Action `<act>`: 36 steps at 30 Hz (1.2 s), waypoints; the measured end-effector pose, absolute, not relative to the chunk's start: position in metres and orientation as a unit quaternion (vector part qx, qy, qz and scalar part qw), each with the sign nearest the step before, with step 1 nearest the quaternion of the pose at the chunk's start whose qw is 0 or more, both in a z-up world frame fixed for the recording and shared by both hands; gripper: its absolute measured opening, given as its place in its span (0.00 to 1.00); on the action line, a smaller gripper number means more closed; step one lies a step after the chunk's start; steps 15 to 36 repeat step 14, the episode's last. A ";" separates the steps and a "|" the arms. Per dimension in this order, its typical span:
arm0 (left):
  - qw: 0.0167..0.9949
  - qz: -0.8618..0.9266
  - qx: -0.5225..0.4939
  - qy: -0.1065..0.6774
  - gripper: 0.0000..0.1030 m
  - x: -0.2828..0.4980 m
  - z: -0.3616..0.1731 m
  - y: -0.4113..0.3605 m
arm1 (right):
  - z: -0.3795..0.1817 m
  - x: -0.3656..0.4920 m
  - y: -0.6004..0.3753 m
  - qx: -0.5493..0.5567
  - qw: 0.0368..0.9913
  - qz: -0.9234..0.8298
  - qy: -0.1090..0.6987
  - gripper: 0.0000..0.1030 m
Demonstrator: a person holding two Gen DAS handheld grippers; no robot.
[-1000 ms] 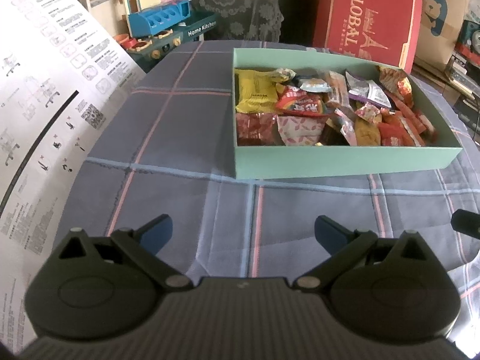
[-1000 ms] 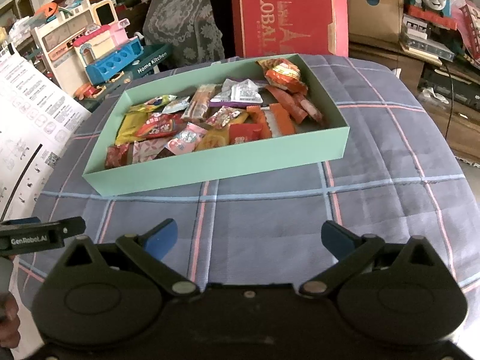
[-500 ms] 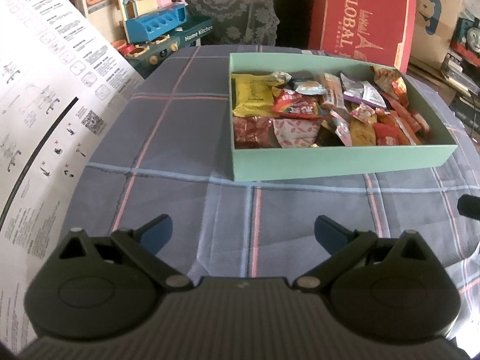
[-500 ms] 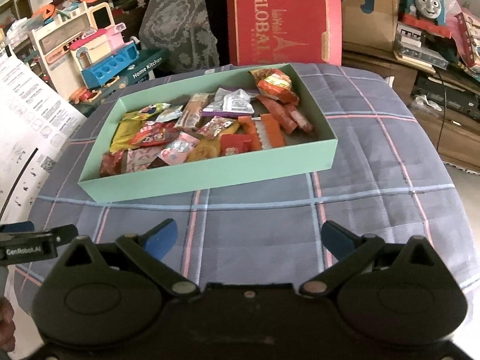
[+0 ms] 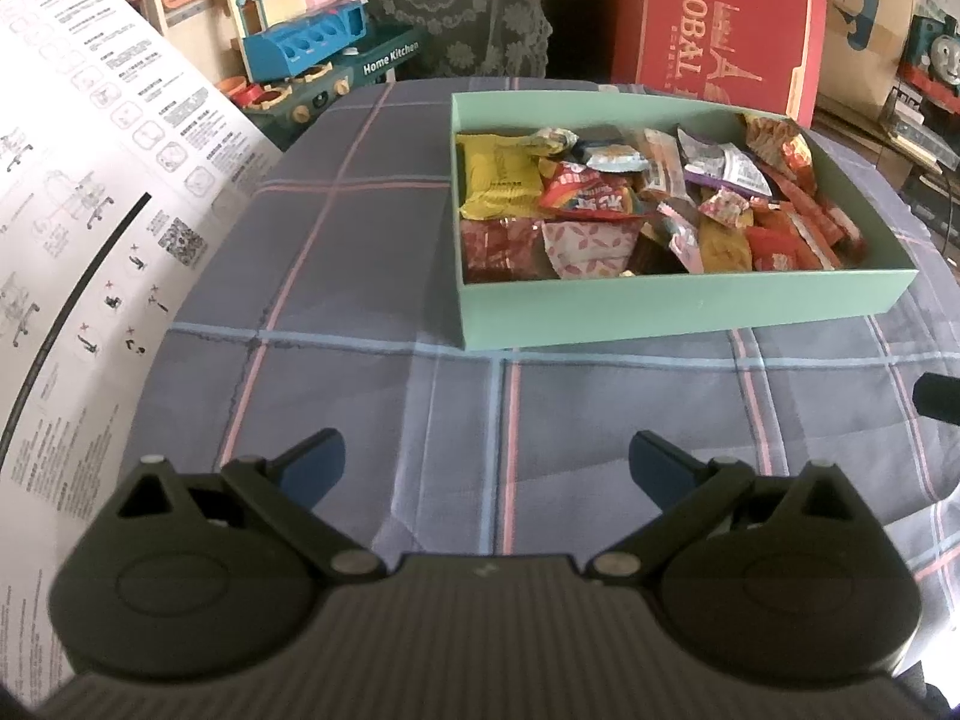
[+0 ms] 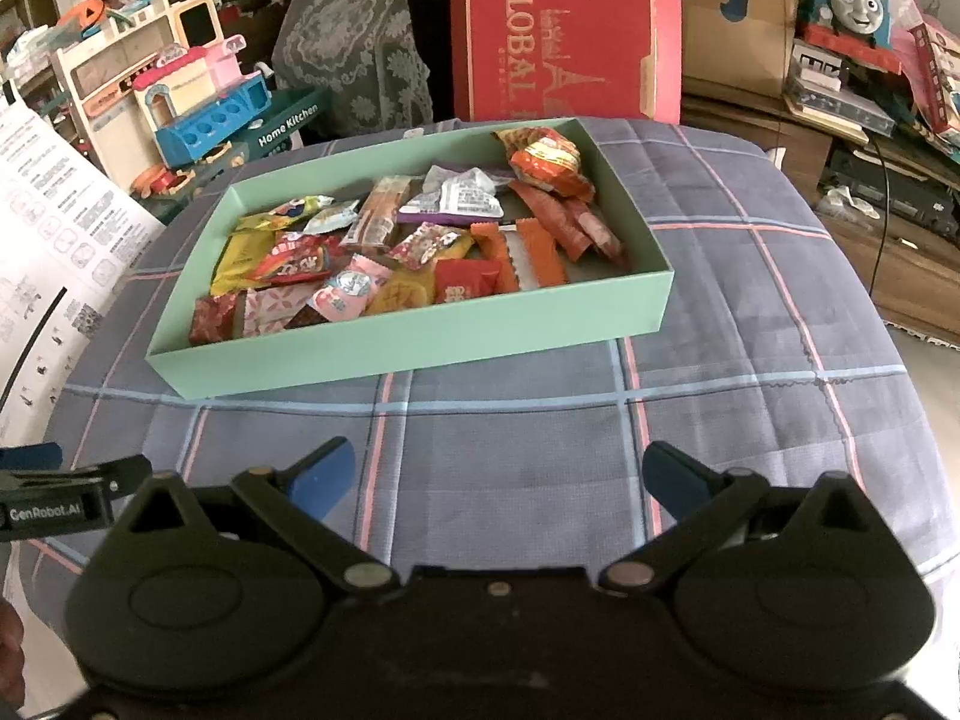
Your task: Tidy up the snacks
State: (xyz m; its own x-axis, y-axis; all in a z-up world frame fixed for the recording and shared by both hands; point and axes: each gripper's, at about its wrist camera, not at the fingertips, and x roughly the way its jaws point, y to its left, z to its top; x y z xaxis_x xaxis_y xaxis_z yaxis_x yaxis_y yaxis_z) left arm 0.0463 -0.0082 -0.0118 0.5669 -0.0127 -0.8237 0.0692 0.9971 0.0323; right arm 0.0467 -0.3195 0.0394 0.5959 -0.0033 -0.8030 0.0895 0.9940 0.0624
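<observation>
A shallow mint-green box (image 5: 678,312) (image 6: 420,342) lies on the plaid blue-grey tablecloth and holds several wrapped snacks: a yellow pack (image 5: 498,174), a rainbow red pack (image 5: 591,198), orange sachets (image 6: 540,252) and a red-orange bag (image 6: 546,159). My left gripper (image 5: 486,459) is open and empty, hovering over the cloth in front of the box's left end. My right gripper (image 6: 498,468) is open and empty, over the cloth in front of the box. The left gripper's side (image 6: 54,504) shows at the left edge of the right wrist view.
A large white printed instruction sheet (image 5: 90,192) lies over the table's left side. Behind the table stand a red "GLOBAL" box (image 6: 564,30), a toy kitchen set (image 6: 204,114), a lace-covered chair (image 6: 354,30) and cluttered shelves with a toy train (image 6: 852,0).
Both grippers have pulled back and risen a little, so the box looks smaller and farther away. Both stay open and empty.
</observation>
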 end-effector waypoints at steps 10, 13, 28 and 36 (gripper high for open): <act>0.883 -0.019 0.038 0.468 1.00 0.049 -0.013 -0.010 | 0.038 0.051 -0.320 0.044 0.890 -0.025 0.453 1.00; 0.882 -0.018 0.039 0.469 1.00 0.050 -0.013 -0.009 | 0.038 0.052 -0.320 0.043 0.889 -0.026 0.454 1.00; 0.882 -0.018 0.039 0.469 1.00 0.050 -0.013 -0.009 | 0.038 0.052 -0.320 0.043 0.889 -0.026 0.455 1.00; 0.882 -0.018 0.039 0.469 1.00 0.050 -0.013 -0.009 | 0.038 0.052 -0.320 0.043 0.889 -0.026 0.455 1.00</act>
